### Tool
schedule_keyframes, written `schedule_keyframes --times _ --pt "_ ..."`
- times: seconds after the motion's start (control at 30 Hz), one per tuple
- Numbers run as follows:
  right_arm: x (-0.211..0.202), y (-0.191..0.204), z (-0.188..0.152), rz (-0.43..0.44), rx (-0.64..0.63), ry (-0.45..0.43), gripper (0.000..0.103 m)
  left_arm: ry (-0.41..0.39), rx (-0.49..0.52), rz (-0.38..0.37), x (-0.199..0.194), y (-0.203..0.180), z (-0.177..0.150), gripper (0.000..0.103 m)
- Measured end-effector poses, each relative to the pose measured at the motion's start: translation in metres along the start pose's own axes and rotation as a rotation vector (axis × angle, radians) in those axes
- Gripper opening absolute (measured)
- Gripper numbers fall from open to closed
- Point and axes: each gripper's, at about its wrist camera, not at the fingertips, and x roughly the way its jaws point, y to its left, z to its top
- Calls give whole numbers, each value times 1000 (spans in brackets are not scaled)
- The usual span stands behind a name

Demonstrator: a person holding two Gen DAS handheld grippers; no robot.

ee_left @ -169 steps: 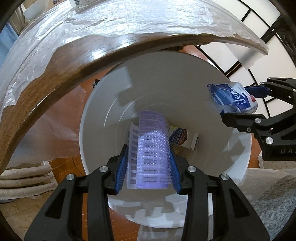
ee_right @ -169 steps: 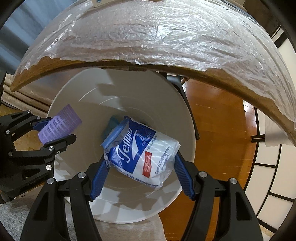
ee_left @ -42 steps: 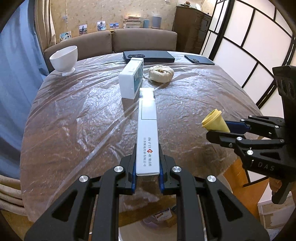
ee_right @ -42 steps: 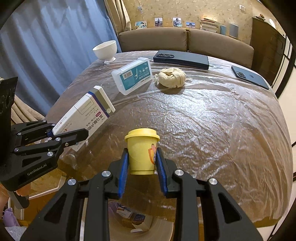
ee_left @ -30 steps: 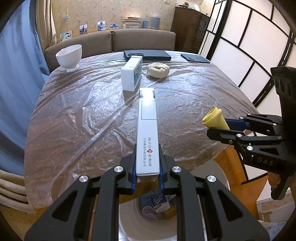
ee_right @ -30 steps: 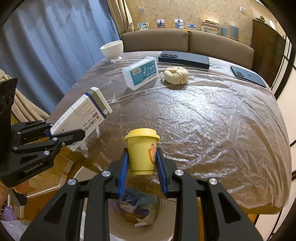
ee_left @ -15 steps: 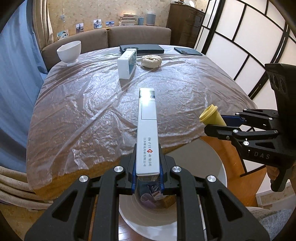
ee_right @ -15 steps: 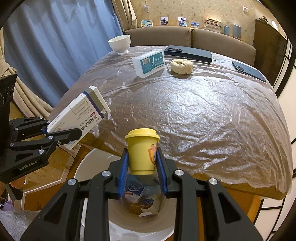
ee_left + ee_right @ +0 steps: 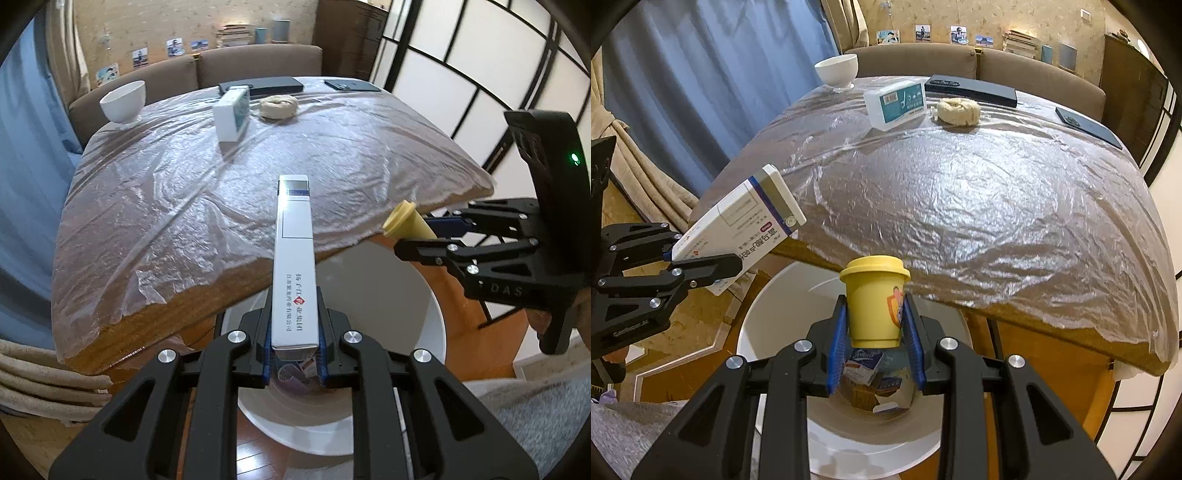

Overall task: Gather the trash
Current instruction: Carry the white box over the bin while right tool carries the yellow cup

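My left gripper [image 9: 294, 349] is shut on a long white medicine box [image 9: 294, 266], held above the white trash bin [image 9: 424, 306] beside the table's near edge. The box also shows in the right wrist view [image 9: 738, 225]. My right gripper [image 9: 875, 343] is shut on a yellow lidded cup [image 9: 874, 302], held above the same bin [image 9: 768, 314]. The cup shows at the right in the left wrist view [image 9: 406, 223]. Trash packets [image 9: 866, 365] lie at the bin's bottom.
The plastic-covered wooden table [image 9: 184, 192] holds a white bowl [image 9: 123, 101], a white and teal box [image 9: 895, 103], a beige bun-like roll [image 9: 956, 107], a dark flat case [image 9: 971, 88] and a phone [image 9: 1086, 125]. A sofa stands behind the table.
Both grippers have drawn back from the table with the box and the cup. The bin has come further into view beneath them.
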Motion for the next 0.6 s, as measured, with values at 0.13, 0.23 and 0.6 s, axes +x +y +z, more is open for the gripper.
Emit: schedule_keyframes --times 0.13,0.23,0.6 --pt "0 1 -6 6 -5 11 29 9 27 -11 -2 -6 -5 19" --pt "1 1 -10 9 -10 23 29 13 40 -24 -4 -9 -9 19" --pt "15 1 -27 32 -12 87 29 86 109 -48 6 -24 -28 19"
